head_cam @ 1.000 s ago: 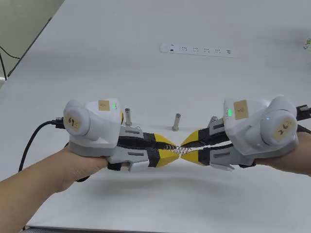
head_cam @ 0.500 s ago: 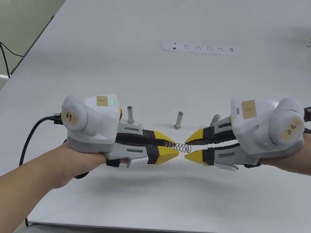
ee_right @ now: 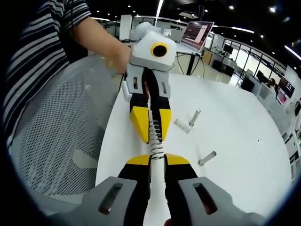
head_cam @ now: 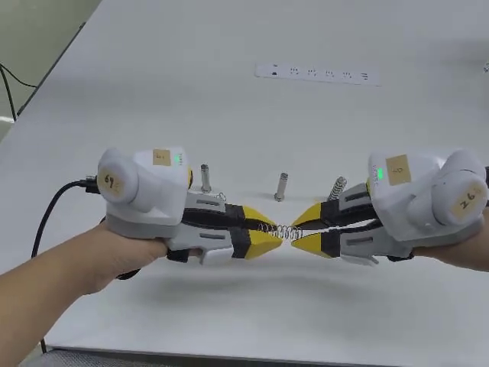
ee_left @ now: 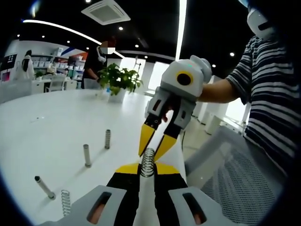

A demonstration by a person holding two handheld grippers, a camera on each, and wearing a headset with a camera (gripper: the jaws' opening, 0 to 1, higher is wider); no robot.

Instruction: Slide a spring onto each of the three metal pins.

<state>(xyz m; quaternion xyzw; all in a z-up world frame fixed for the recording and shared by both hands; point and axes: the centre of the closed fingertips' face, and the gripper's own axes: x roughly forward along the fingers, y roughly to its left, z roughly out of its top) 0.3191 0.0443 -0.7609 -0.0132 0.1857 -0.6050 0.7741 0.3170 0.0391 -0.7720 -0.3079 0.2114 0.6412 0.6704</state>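
white table (head_cam: 229, 92) carries everything here. at the left a black cable (head_cam: 50, 218) runs to the left gripper (head_cam: 276, 233), which a hand (head_cam: 114, 256) holds level above the table. its yellow fingers (head_cam: 260, 243) are narrow and pinch one end of the held spring (head_cam: 281, 228). behind this gripper stands the left pin (head_cam: 205, 177), bare and upright, and near its foot lies a loose spring (head_cam: 220, 197). the held spring is in the air, about level, between the two grippers, in front of the pins and apart from them. behind it stands the middle pin (head_cam: 282, 186), also bare. the right gripper (head_cam: 296, 229) faces the left one tip to tip. its fingers are close together on the other end of the held spring. behind these fingers the right pin (head_cam: 337, 188) looks a little tilted in the head view and has a fitted spring (ee_left: 107, 139) around it. far at the back a white power strip (head_cam: 317, 73) lies on the table.
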